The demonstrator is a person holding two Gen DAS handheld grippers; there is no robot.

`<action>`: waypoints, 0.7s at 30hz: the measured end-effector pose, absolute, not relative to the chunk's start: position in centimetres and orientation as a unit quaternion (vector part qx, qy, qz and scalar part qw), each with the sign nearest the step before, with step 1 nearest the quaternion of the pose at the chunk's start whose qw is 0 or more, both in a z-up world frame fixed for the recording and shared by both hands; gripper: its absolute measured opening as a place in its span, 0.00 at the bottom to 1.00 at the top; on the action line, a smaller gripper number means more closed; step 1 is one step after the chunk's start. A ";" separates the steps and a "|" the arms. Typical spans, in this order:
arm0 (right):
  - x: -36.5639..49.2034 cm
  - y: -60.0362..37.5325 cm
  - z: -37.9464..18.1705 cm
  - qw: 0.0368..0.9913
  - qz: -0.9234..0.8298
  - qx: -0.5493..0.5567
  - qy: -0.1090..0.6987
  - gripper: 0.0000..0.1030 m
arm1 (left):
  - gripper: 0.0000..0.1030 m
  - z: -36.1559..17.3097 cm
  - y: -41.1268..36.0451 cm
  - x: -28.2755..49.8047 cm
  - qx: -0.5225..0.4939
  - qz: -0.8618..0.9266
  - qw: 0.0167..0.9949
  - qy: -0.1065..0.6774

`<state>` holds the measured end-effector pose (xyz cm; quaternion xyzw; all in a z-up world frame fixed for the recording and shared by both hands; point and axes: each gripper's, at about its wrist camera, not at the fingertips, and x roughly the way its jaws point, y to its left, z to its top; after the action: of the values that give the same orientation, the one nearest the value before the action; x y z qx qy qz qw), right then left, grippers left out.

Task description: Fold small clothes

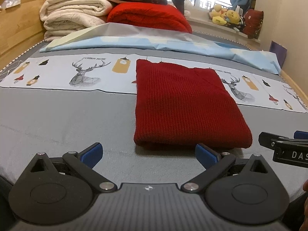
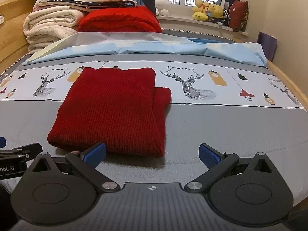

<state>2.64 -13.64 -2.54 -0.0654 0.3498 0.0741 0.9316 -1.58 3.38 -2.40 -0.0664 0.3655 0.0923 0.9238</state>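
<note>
1. Red knit sweater [image 1: 184, 104], folded into a compact rectangle, lying flat near the middle of the bed [image 1: 67, 119], partly on the grey cover and partly on the deer-print band [image 1: 84, 73].
2. Left gripper [image 1: 149, 155] with jaws spread wide, empty, low over the grey cover just short of the sweater's near edge.
3. Right gripper [image 2: 152, 155] likewise wide open, holding nothing, left blue pad [image 2: 95, 154] overlapping the sweater's near edge in view.
4. Light blue sheet [image 2: 146, 48] lying crumpled across the far side, with stacked blankets [image 2: 50, 25] at the far left corner.
</note>
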 end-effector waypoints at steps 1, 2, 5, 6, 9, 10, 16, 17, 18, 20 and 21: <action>2.7 -13.6 -2.5 0.932 0.074 -0.065 0.350 0.99 | 0.99 -2.4 3.4 -1.6 -0.066 0.093 0.924 0.365; 2.7 -13.6 -2.6 0.932 0.074 -0.065 0.350 0.99 | 0.99 -2.4 3.4 -1.6 -0.065 0.093 0.924 0.365; 2.7 -13.5 -2.6 0.931 0.074 -0.065 0.350 0.99 | 0.99 -2.4 3.4 -1.6 -0.063 0.093 0.925 0.364; 2.7 -13.4 -2.6 0.931 0.075 -0.066 0.350 0.99 | 0.99 -2.5 3.4 -1.6 -0.063 0.092 0.925 0.363; 2.7 -13.2 -2.7 0.931 0.074 -0.069 0.350 0.99 | 0.99 -2.5 3.3 -1.6 -0.064 0.090 0.925 0.364; 2.7 -13.1 -2.7 0.931 0.074 -0.070 0.350 0.99 | 0.99 -2.6 3.2 -1.6 -0.063 0.089 0.925 0.365; 2.8 -13.0 -2.8 0.931 0.075 -0.072 0.351 0.99 | 0.99 -2.6 3.1 -1.5 -0.060 0.084 0.925 0.365; 2.8 -13.0 -2.8 0.931 0.075 -0.072 0.351 0.99 | 0.99 -2.6 3.2 -1.5 -0.061 0.084 0.925 0.365; 2.8 -13.0 -2.8 0.931 0.075 -0.072 0.351 0.99 | 0.99 -2.7 3.2 -1.4 -0.061 0.084 0.925 0.365; 2.8 -13.1 -2.8 0.931 0.075 -0.072 0.351 0.99 | 0.99 -2.7 3.1 -1.4 -0.062 0.083 0.925 0.366; 2.8 -13.1 -2.8 0.930 0.075 -0.072 0.351 0.99 | 0.99 -2.7 3.1 -1.4 -0.062 0.083 0.925 0.367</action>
<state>2.78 -13.09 -2.81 -0.0719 0.3513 0.0753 0.9305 -1.43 3.11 -2.69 -0.0619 0.3666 0.0830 0.9246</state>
